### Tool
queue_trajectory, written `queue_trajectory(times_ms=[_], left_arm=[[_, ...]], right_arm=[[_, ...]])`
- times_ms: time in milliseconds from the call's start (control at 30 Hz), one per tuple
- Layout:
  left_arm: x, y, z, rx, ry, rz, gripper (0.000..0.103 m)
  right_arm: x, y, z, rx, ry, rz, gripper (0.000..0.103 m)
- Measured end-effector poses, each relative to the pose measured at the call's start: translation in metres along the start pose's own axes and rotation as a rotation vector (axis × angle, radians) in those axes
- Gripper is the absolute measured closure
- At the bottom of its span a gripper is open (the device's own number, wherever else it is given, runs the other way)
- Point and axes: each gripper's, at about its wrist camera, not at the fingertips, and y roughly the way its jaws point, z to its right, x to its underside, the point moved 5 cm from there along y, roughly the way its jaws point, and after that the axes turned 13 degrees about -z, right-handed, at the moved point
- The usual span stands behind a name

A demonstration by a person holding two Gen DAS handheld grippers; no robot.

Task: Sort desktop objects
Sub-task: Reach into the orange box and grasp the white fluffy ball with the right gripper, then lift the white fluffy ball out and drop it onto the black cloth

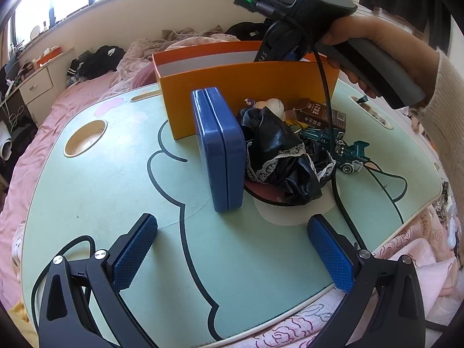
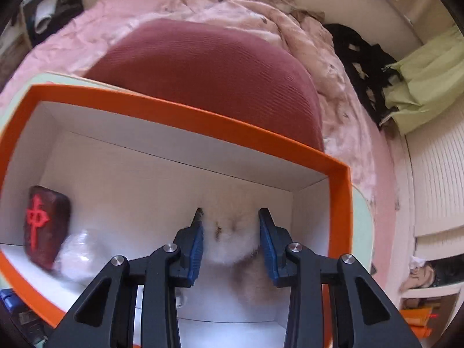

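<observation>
My left gripper [image 1: 232,232] is open and empty, low over the mint-green lap table [image 1: 116,188]. Ahead of it a blue tin [image 1: 220,148] stands on edge. Beside the tin lie black lace-trimmed cloth [image 1: 284,156], a teal toy car [image 1: 348,152], a brown carton [image 1: 322,116] and a small doll [image 1: 272,105]. Behind them stands the orange box [image 1: 246,84]. My right gripper [image 2: 230,217] reaches down into the orange box [image 2: 185,119] and is shut on a white fluffy toy [image 2: 232,240]. A dark mahjong-tile block [image 2: 46,226] and a clear plastic item [image 2: 78,249] lie in the box.
The table sits on a bed with pink bedding [image 1: 72,101]. A dark pink cushion [image 2: 208,72] lies behind the box. A round cup recess [image 1: 84,137] is at the table's left. The right gripper's cable [image 1: 333,159] hangs across the clutter.
</observation>
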Motion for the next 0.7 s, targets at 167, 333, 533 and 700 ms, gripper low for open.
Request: queue_trajectory(times_ms=[167,333,533,700], left_arm=[[0.000,0.000,0.001,0.000,0.000,0.000,0.000],[0.000,0.000,0.001,0.000,-0.001,0.000,0.000],[0.000,0.000,0.000,0.000,0.000,0.000,0.000],[0.000,0.000,0.000,0.000,-0.001,0.000,0.000]], right_arm=[[0.020,-0.049,0.023,-0.252,0.130,0.240,0.070],[0.072,-0.101,0.018,-0.440,0.102,0.377,0.070],[0.131,-0.098,-0.001,-0.613,0.056,0.370,0.069],[0.140,-0.080,-0.008,-0.669,0.057,0.340,0.055]])
